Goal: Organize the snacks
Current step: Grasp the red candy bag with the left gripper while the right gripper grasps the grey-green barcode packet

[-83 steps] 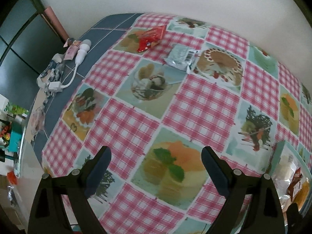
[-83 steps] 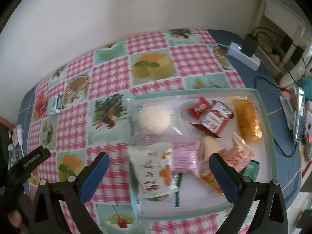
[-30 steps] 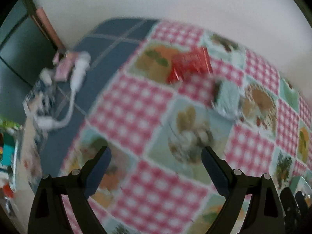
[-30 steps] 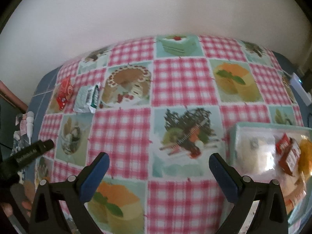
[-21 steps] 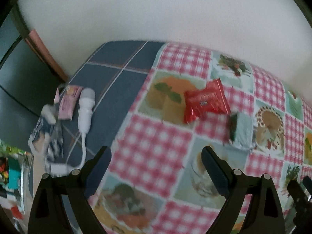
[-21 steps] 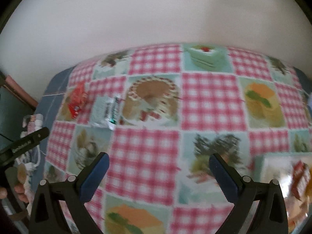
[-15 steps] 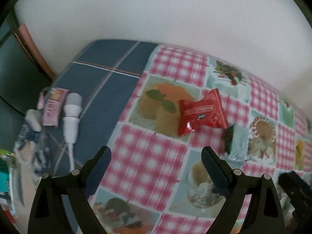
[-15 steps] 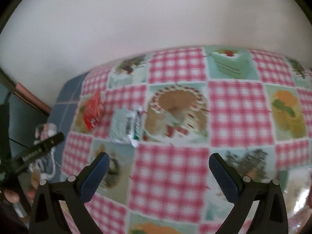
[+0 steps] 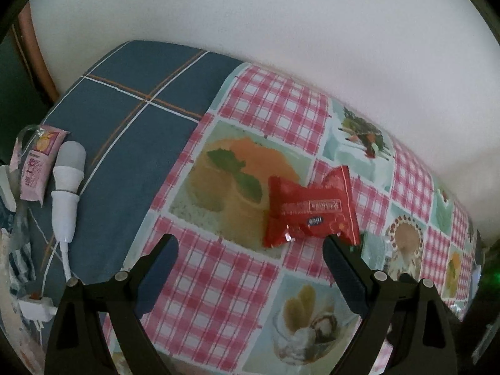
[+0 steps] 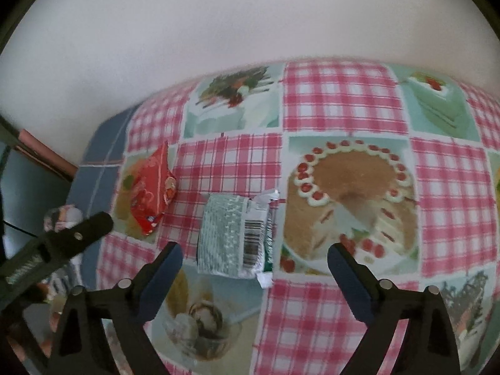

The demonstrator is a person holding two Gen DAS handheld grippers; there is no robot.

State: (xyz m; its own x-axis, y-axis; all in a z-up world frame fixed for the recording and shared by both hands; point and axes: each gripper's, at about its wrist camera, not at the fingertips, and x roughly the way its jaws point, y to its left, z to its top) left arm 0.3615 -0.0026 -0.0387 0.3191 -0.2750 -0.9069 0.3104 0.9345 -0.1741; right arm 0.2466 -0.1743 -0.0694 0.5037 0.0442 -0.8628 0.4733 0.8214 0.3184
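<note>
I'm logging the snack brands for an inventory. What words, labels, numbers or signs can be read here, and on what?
Red snack packet: white print and a small dark oval logo, upside down, too blurred to read.
Silver-green snack packet: a barcode, digits too small to read; green edge print unreadable.
Pink sachet on the blue cloth: large characters, not legible.
Left gripper as seen from the right wrist: pale lettering on its arm, too blurred to read.
Nothing reads clearly.
</note>
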